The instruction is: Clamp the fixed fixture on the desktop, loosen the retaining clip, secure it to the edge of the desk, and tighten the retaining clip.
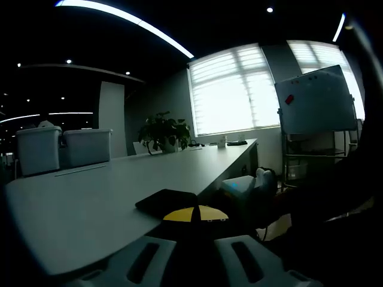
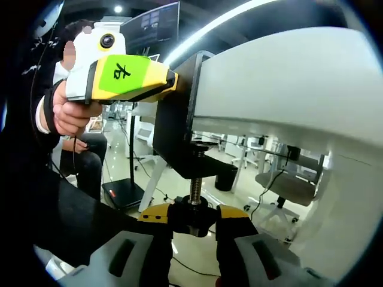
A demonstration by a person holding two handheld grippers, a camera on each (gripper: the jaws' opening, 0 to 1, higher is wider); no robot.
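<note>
Both tongs grip: my right tongs (image 2: 194,220) pinch the clamp's black screw knob (image 2: 192,219) under the tabletop (image 2: 287,84); my left tongs (image 1: 192,220) pinch the black fixture (image 1: 166,202) at its edge.

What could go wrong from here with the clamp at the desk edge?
1. The right gripper is closed on the black knob under the screw; its grip could slip while turning it.
2. The left gripper holds the black clamp against the desk edge; if it shifts, the clamp may seat crooked.
</note>
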